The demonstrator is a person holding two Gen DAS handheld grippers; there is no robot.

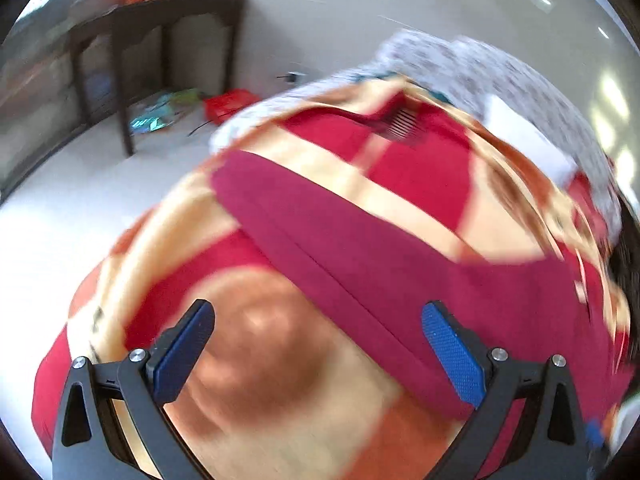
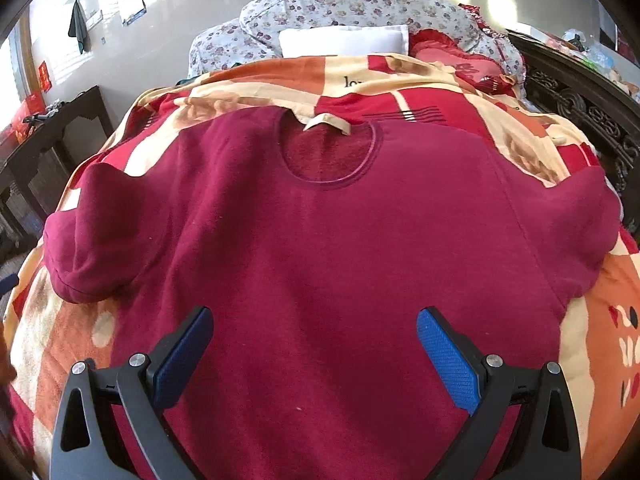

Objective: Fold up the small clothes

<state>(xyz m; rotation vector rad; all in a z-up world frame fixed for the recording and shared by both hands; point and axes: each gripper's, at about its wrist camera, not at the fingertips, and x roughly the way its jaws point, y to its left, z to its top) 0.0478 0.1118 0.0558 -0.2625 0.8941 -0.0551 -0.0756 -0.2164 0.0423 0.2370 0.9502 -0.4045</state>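
Hovering over the shirt (image 2: 320,248), the right gripper (image 2: 314,354) points toward the neckline, jaws wide and holding nothing. The maroon shirt lies flat, front up, on the blanket (image 2: 460,80), sleeves out to both sides. The left gripper (image 1: 318,350), jaws equally wide and empty, hangs tilted over the blanket beside the shirt's edge; its view is blurred.

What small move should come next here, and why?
Probably bring the open right gripper down to the maroon shirt to pinch a sleeve: the shirt lies flat and unfolded on the patterned blanket, and the left gripper is open too, holding nothing.
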